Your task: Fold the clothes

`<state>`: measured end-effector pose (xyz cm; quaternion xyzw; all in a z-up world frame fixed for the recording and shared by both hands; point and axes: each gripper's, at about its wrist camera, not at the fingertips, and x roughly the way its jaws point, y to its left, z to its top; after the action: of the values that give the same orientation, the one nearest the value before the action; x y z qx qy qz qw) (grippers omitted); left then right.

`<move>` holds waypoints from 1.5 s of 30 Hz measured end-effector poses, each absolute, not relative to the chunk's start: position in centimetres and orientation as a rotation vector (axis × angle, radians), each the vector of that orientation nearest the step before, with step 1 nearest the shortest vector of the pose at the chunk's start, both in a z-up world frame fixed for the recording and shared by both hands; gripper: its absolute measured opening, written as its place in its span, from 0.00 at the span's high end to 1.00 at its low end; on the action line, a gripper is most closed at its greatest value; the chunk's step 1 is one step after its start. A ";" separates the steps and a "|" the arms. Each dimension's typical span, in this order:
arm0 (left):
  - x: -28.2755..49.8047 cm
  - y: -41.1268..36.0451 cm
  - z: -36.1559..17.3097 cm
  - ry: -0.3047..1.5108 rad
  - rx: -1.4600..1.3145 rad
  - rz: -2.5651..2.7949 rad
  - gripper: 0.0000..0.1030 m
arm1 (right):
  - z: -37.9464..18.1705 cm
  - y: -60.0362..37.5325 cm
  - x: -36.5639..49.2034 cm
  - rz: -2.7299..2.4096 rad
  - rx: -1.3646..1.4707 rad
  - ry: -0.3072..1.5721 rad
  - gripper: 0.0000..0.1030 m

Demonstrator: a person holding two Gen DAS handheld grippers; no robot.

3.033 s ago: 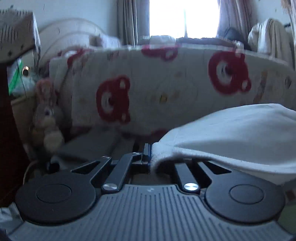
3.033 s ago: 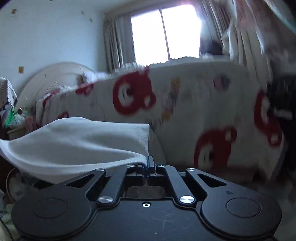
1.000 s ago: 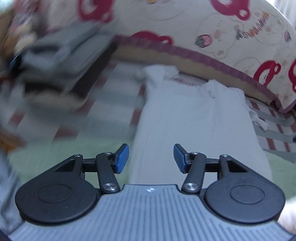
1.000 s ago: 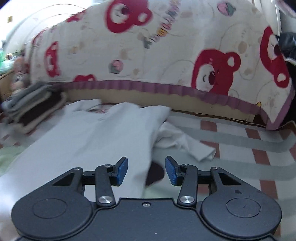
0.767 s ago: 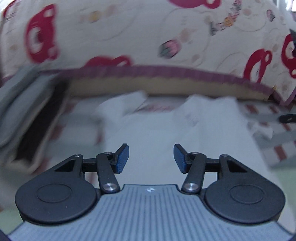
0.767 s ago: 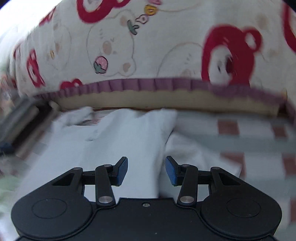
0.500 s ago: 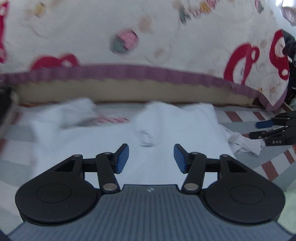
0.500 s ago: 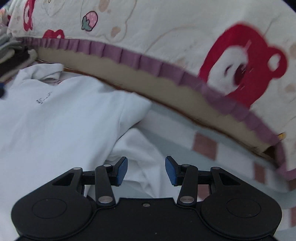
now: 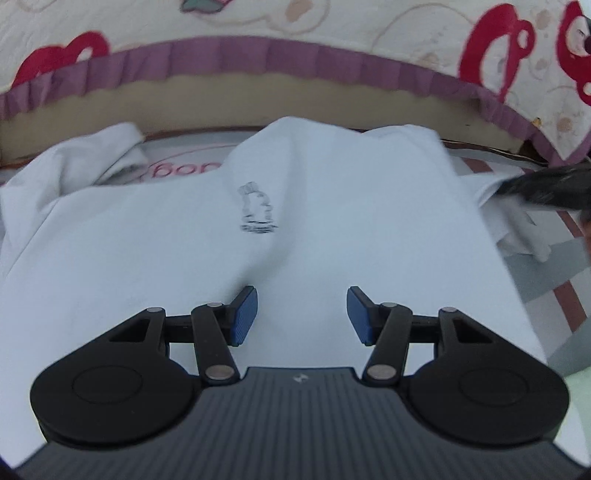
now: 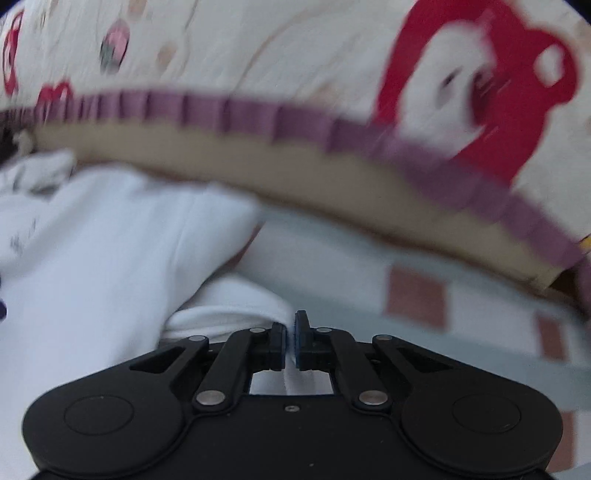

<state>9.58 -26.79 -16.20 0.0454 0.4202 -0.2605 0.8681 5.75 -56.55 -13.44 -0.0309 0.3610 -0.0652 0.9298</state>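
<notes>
Through my left wrist camera, my left gripper (image 9: 301,314) hangs over the white T-shirt (image 9: 229,266), which lies spread flat on the striped mat (image 9: 554,269) in front of the bed. Its jaws stand about half spread, the blue pads (image 9: 244,314) apart with nothing between them, and I cannot tell whether the tips brush the cloth below. A small dark print (image 9: 257,214) sits on the shirt's chest just beyond the pads, and the collar end lies at the far side, close against the bed's tan base (image 9: 221,96) under the purple frill of the bear-print quilt (image 9: 369,33). One sleeve bunches at the far left; the other lies crumpled at the right edge, where my right gripper (image 9: 546,188) shows as a dark blurred shape touching it. Through my right wrist camera, my right gripper (image 10: 290,341) has just been closing and its jaws are now pressed together, pinching a fold of the white sleeve (image 10: 229,314) between the pads; a strip of white cloth shows in the gap behind them. The body of the shirt spreads away to the left, and the mat's grey bands and brick-red squares (image 10: 415,297) run off to the right. The picture is blurred, the quilt and frill smeared across the far side.
</notes>
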 end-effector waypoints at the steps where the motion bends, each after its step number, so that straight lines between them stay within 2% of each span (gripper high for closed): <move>1: 9.6 -26.6 -16.2 0.872 0.087 -0.538 0.49 | -12.5 -57.3 5.1 -0.170 -0.069 0.711 0.97; 7: 8.7 -29.0 -16.0 0.796 0.236 -0.515 0.49 | -7.3 -64.4 1.0 -0.421 -0.076 0.604 0.97; 13: 9.8 -29.8 -15.9 0.822 0.146 -0.513 0.49 | -6.9 -69.3 -0.7 -0.521 -0.156 0.665 0.97; 17: 9.9 -29.6 -16.3 0.847 0.130 -0.494 0.48 | -9.1 -69.7 -1.3 -0.594 -0.248 0.775 0.97; 22: 9.0 -29.1 -16.1 0.883 0.089 -0.514 0.49 | -14.3 -69.2 -4.4 -0.644 -0.186 0.933 0.97; 26: 7.4 -31.7 -15.0 0.862 0.120 -0.648 0.47 | -18.1 -69.3 -7.0 -0.686 -0.120 0.976 0.95; 28: 6.3 -34.2 -14.4 0.832 0.179 -0.727 0.42 | -18.5 -69.3 -8.0 -0.718 -0.058 0.963 0.89; 32: 5.8 -39.5 -15.4 0.820 0.229 -0.796 0.37 | -18.3 -70.2 -10.6 -0.840 0.149 0.877 0.75; 33: 6.0 -40.7 -16.0 0.833 0.225 -0.791 0.36 | -18.3 -70.6 -11.6 -0.876 0.251 0.836 0.68; 35: 6.8 -42.6 -17.1 0.863 0.213 -0.776 0.37 | -18.5 -71.5 -14.1 -0.894 0.521 0.722 0.66; 36: 7.5 -43.3 -17.6 0.882 0.203 -0.764 0.53 | -18.9 -71.8 -15.2 -0.876 0.643 0.667 0.63; 37: 8.1 -43.6 -18.0 0.889 0.208 -0.751 0.94 | -19.4 -72.1 -16.2 -0.848 0.760 0.611 0.60; 45: 8.1 -36.0 -15.8 0.854 -0.065 -0.636 0.95 | -22.7 -73.6 -18.2 -0.630 1.109 0.432 0.46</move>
<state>8.07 -36.00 -15.78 -0.0310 0.4069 -0.3031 0.8612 -18.24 -73.55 -22.66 0.5135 0.1999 -0.2918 0.7818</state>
